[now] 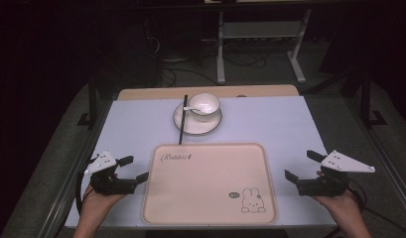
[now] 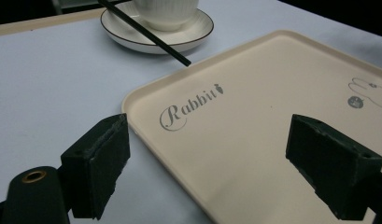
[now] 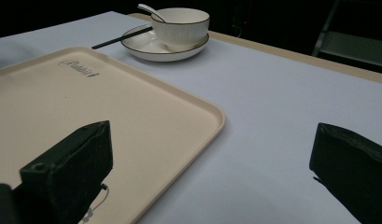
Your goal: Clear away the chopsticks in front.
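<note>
A cream tray (image 1: 209, 183) printed with a rabbit lies at the near middle of the table (image 1: 280, 124). The left tongs (image 1: 132, 169) hang just off its left edge, the right tongs (image 1: 302, 165) just off its right — both spread wide, pinching nothing. Farther back, a white bowl (image 1: 205, 104) with a spoon (image 1: 189, 107) sits on a saucer (image 1: 185, 125), a black chopstick (image 1: 182, 120) resting across its left rim.

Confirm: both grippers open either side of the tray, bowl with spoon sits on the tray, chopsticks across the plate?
Not quite. The bowl with the spoon sits on the plate, beyond the tray, as the high view shows. The rest stands: left gripper, right gripper, chopsticks.
</note>
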`<action>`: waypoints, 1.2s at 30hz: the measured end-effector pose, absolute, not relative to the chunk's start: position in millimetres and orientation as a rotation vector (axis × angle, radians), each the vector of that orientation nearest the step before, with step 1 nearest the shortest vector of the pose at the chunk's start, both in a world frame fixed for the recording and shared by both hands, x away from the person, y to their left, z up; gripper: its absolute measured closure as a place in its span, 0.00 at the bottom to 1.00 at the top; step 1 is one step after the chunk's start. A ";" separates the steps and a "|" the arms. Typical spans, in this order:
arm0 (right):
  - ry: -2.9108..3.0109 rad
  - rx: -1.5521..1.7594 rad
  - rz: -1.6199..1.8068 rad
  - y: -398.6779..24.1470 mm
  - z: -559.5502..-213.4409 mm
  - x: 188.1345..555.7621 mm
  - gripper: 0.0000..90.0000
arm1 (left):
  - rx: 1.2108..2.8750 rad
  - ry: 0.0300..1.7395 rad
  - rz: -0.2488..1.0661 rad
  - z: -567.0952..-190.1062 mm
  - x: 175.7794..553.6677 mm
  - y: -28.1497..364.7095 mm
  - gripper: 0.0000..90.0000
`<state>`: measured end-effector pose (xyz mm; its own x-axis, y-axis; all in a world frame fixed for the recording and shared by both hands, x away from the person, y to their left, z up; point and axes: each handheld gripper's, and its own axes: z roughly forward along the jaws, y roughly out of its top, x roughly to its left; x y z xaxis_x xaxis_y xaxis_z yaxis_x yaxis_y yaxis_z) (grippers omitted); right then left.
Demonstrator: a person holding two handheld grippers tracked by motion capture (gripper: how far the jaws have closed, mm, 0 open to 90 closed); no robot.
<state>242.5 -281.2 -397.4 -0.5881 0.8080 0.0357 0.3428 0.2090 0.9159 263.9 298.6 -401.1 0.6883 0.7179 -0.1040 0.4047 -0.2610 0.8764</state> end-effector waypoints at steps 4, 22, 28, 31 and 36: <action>2.039 1.068 1.356 -280.8 -398.0 243.8 0.00 | 1.906 0.884 0.386 -401.2 267.4 296.4 0.15; 2.069 1.060 1.315 -274.2 -401.4 249.3 0.00 | 1.968 0.866 0.400 -391.1 293.4 273.4 0.14; 2.076 1.062 1.308 -273.6 -402.5 251.2 0.00 | 1.980 0.853 0.380 -390.0 304.8 263.4 0.15; 2.080 1.058 1.308 -272.9 -402.6 251.0 0.00 | 1.984 0.851 0.370 -388.9 311.0 258.5 0.15; 2.086 1.051 1.303 -271.4 -403.3 251.6 0.00 | 1.999 0.851 0.369 -387.1 322.5 251.2 0.15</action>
